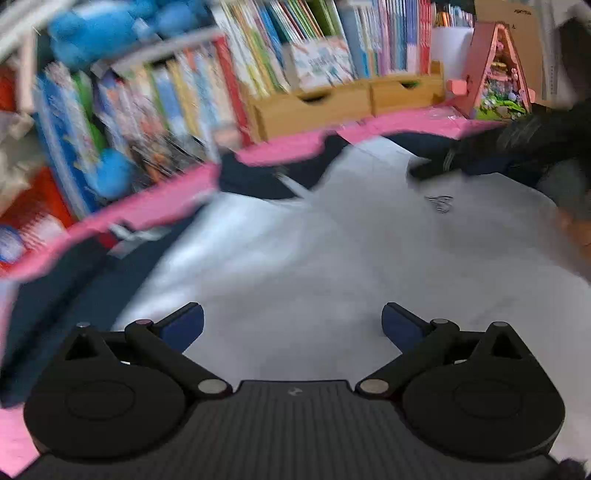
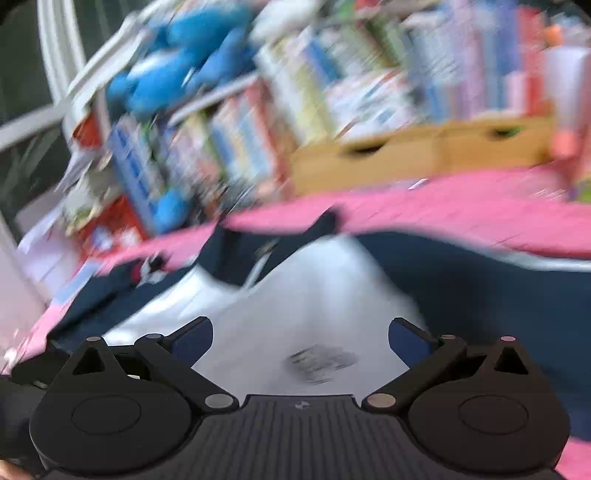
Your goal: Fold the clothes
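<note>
A white and navy shirt (image 1: 295,236) lies spread on a pink table cover (image 1: 155,206), collar (image 1: 258,177) toward the bookshelf, a small dark logo (image 1: 439,203) on its chest. My left gripper (image 1: 291,321) hovers over the white body, open, nothing between its blue pads. The other gripper, dark and blurred, reaches in from the right in the left wrist view (image 1: 443,162) above the shirt. In the right wrist view my right gripper (image 2: 301,336) stands open over the white cloth (image 2: 306,295), just above the logo (image 2: 321,362); navy sleeve (image 2: 480,295) to its right.
A bookshelf with several colourful books (image 1: 258,62) and wooden drawers (image 1: 340,103) runs along the table's far edge. A blue plush toy (image 1: 96,33) sits on the shelf at upper left. A pink toy house (image 1: 498,74) stands at the back right.
</note>
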`<state>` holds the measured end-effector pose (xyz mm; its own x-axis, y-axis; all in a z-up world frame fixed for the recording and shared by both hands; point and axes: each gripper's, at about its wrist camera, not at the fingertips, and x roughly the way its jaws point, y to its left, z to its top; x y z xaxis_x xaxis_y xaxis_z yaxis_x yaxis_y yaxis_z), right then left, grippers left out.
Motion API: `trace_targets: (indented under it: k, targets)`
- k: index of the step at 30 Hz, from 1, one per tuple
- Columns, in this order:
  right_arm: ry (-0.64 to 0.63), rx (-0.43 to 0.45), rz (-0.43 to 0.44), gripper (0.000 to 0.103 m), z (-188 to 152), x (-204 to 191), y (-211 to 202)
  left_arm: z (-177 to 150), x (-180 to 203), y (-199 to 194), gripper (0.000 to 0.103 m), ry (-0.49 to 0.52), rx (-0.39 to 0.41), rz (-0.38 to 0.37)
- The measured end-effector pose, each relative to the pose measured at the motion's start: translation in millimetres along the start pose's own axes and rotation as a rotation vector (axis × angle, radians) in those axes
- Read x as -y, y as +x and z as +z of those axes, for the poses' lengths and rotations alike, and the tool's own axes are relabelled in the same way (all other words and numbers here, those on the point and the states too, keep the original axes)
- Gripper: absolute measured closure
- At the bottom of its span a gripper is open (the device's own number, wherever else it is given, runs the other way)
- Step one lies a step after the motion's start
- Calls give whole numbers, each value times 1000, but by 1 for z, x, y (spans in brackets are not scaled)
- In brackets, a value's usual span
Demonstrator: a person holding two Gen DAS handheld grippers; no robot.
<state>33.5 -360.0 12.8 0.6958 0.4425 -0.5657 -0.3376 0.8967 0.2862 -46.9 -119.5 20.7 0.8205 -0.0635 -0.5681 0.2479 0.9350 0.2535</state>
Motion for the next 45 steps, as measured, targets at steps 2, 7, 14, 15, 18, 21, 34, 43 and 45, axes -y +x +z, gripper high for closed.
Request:
trace_targets:
  k: [2, 7, 14, 15, 18, 21, 34, 43, 45]
  targets:
    - [-59, -28, -37, 0, -8, -10, 18, -4, -26, -17, 0, 15, 48, 123]
    - [-208, -70, -124, 0, -12, -31, 41, 3, -80, 47, 0, 6, -65, 369]
    - [-225, -80, -151, 0, -15, -30, 43, 11, -151, 134, 15, -22, -230, 559]
    - [-225, -80, -152, 0, -15, -30, 43, 14, -171, 129, 15, -38, -233, 615]
    - [-226, -80, -153, 0, -16, -30, 43, 25, -245, 94, 15, -182, -225, 803]
    - [-226, -80, -153, 0, -16, -30, 44, 23, -313, 45, 15, -395, -202, 931]
    - [-227, -81, -156, 0, -15, -31, 43, -5, -279, 36, 3, -218, -347, 909]
    - [-227, -81, -157, 0, -15, -31, 43, 4, -222, 31, 0, -73, -211, 309]
    - [-227, -81, -157, 0, -15, -31, 43, -8, -225, 55, 6, -142, -284, 257]
